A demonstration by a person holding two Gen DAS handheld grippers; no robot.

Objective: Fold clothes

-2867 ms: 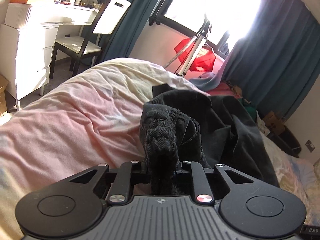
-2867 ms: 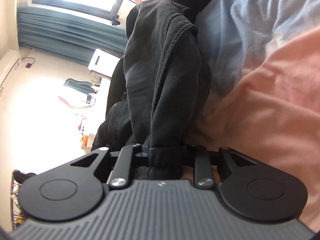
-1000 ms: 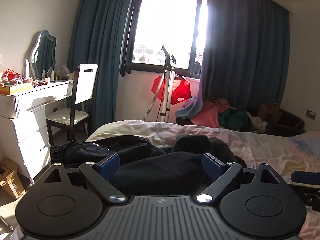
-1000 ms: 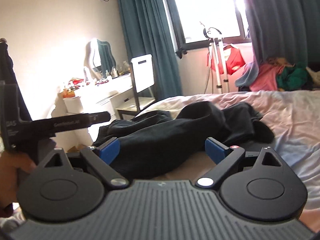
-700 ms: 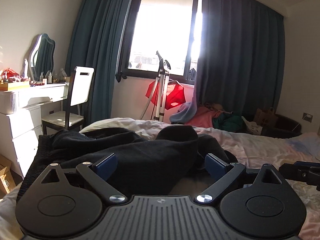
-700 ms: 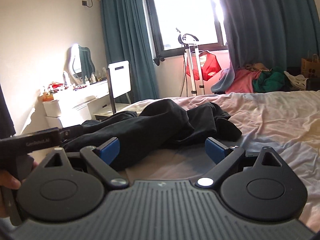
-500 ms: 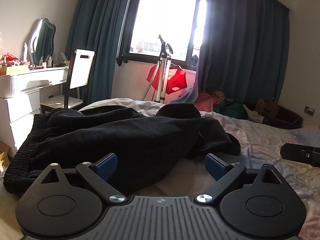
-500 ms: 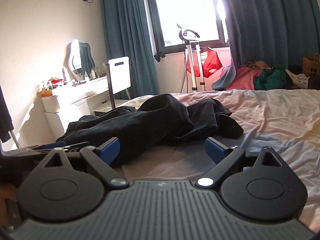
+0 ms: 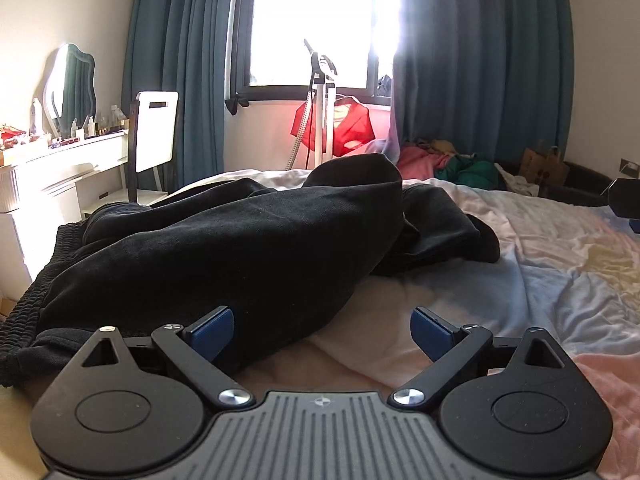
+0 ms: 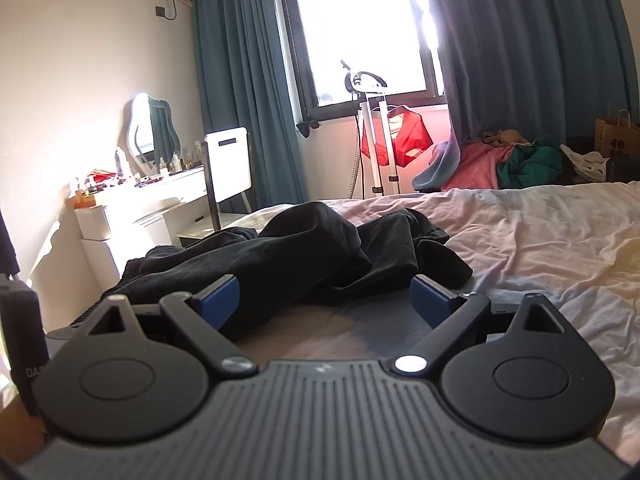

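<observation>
On the bed (image 9: 540, 280), black pants (image 9: 240, 240) lay left-right, nearer your left gripper (image 9: 322, 330); both it and right gripper (image 10: 324, 298) spread, empty.

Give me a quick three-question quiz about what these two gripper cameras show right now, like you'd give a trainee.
1. True or false: the left gripper is clamped on the black garment.
2. Where does the black garment lie? A) on the white chair B) in a heap on the bed C) hanging from the stand by the window
3. Fill in: the right gripper has its jaws ____.

Key:
1. False: its jaws stand wide apart and hold nothing; the garment lies just ahead of the left finger.
2. B
3. open
</observation>
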